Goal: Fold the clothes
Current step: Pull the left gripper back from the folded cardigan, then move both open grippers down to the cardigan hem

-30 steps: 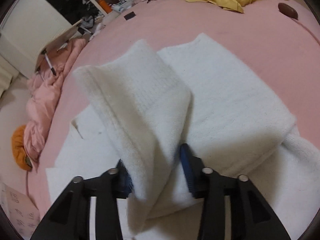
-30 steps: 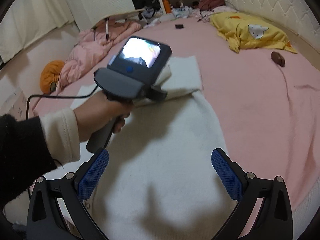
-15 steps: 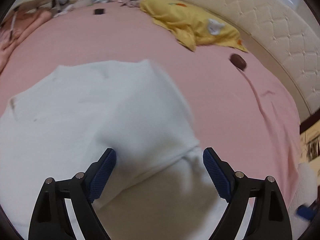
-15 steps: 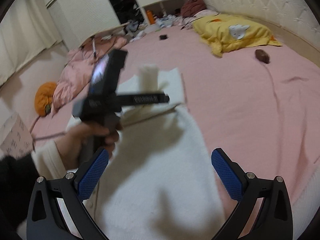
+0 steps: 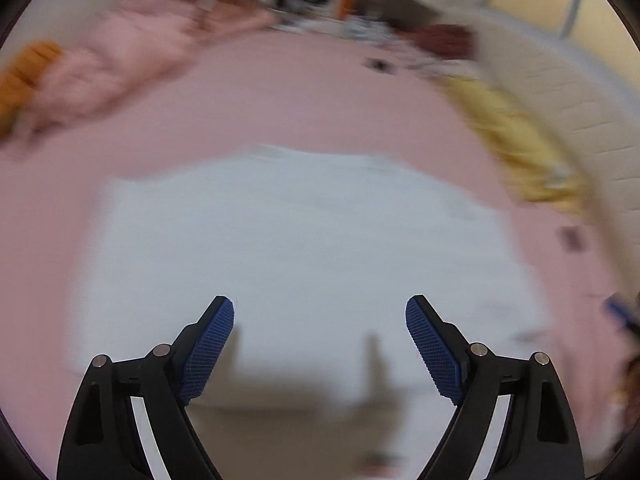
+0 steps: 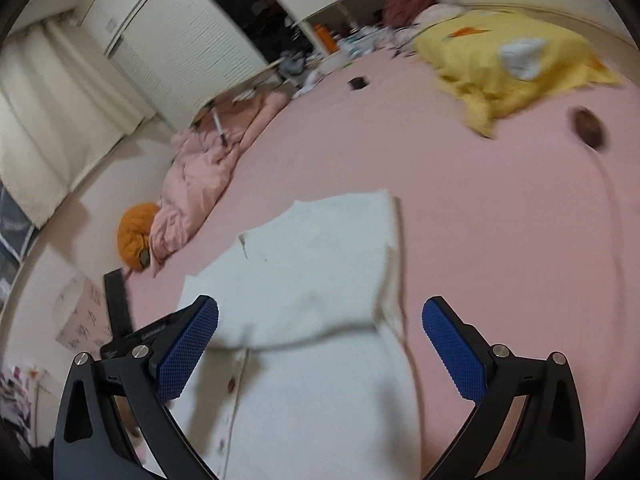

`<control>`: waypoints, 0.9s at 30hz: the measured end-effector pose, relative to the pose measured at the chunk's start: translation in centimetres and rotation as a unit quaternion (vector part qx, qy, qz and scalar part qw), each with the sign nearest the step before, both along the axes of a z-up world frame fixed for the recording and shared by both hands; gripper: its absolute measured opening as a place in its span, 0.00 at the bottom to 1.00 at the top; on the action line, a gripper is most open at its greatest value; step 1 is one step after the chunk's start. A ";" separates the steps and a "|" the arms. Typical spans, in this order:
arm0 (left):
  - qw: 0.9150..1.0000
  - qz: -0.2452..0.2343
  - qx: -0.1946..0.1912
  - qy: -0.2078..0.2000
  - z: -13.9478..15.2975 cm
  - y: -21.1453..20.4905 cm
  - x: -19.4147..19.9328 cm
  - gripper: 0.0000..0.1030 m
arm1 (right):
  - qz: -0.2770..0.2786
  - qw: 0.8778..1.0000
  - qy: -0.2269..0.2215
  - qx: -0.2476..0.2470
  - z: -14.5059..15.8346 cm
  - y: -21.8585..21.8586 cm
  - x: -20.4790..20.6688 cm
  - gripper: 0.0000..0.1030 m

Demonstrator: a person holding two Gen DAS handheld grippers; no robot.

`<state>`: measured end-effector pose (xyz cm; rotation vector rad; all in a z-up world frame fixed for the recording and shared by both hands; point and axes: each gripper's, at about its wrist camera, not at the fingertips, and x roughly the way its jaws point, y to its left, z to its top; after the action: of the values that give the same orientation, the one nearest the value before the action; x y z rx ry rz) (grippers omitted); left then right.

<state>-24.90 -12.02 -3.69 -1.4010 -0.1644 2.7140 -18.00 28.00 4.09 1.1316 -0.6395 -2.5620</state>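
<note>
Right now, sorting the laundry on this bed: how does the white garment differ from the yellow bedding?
The white garment lies spread flat with one fold across it, close under both open grippers; the yellow bedding sits bunched in a heap at the far side. The white garment is plain with buttons along one edge; the yellow bedding carries a white and orange print. Both rest on the pink bed, and neither is held by the left gripper or right gripper.
</note>
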 end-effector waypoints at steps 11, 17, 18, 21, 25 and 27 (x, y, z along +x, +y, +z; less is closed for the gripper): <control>0.996 0.076 0.037 -0.024 -5.4 -6.0 -0.6 0.76 | 0.013 0.974 -0.049 0.219 -10.7 -7.8 -6.7 0.00; 0.994 0.063 -0.090 -0.004 -3.2 -3.7 1.0 0.78 | -0.121 0.938 -0.014 0.323 -7.5 -7.6 -4.9 0.11; 0.996 0.051 -0.074 0.002 -2.8 -3.5 1.2 0.83 | -0.117 0.944 -0.001 0.308 -6.8 -8.0 -5.1 0.11; 0.999 0.021 -0.049 -0.007 -3.5 -1.9 0.6 0.89 | -0.014 0.955 0.011 0.297 -7.4 -11.5 -6.2 0.11; 0.998 0.049 -0.028 -0.034 -5.3 -3.8 0.1 0.89 | 0.006 0.955 -0.042 0.294 -10.9 -11.2 -6.5 0.12; 0.997 0.054 -0.045 -0.036 -4.7 -5.3 0.6 0.89 | -0.013 0.963 -0.028 0.266 -10.7 -9.2 -5.7 0.11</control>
<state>-24.34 -17.30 -8.41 -1.5587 -0.1278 2.7913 -23.70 18.81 -6.62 1.3545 0.0436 -2.8179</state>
